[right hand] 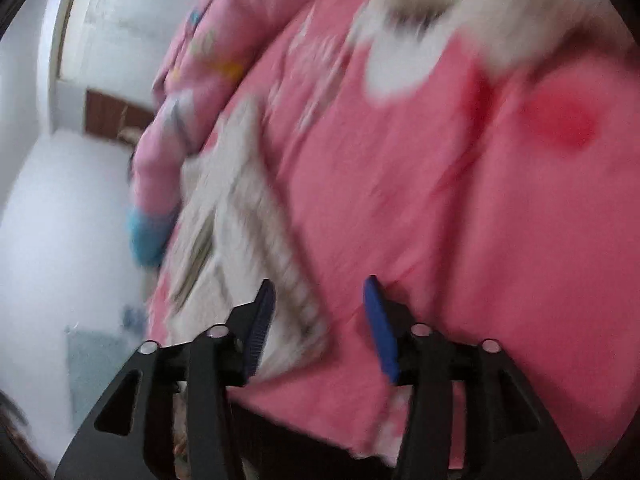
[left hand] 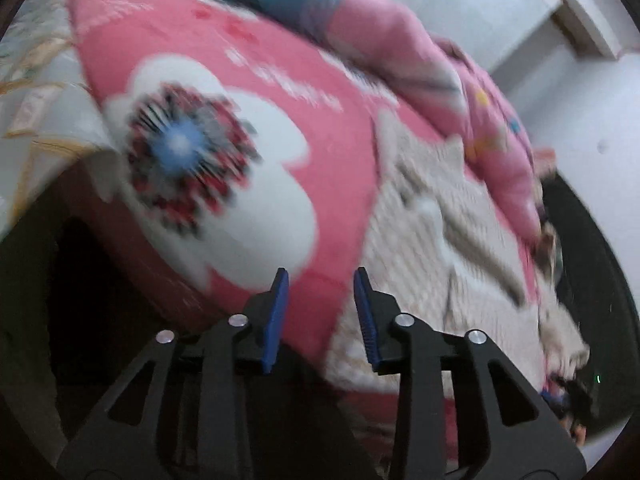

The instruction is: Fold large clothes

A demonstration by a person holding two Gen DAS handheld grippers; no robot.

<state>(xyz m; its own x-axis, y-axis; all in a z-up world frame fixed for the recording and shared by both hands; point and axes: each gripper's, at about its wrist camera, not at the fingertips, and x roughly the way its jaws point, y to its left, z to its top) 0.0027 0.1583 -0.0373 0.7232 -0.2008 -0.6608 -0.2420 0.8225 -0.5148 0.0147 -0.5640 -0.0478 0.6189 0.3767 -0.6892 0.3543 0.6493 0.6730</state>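
A cream knitted garment lies spread on a pink bed cover printed with white flowers. It also shows in the right wrist view, on the same pink cover. My left gripper is open and empty, above the cover's near edge, just left of the garment. My right gripper is open and empty, its left finger over the garment's near corner. Both views are blurred by motion.
A pink quilt with a blue end is bunched along the far side of the bed, also in the right wrist view. White walls and a door stand behind. Dark floor lies below the bed edge.
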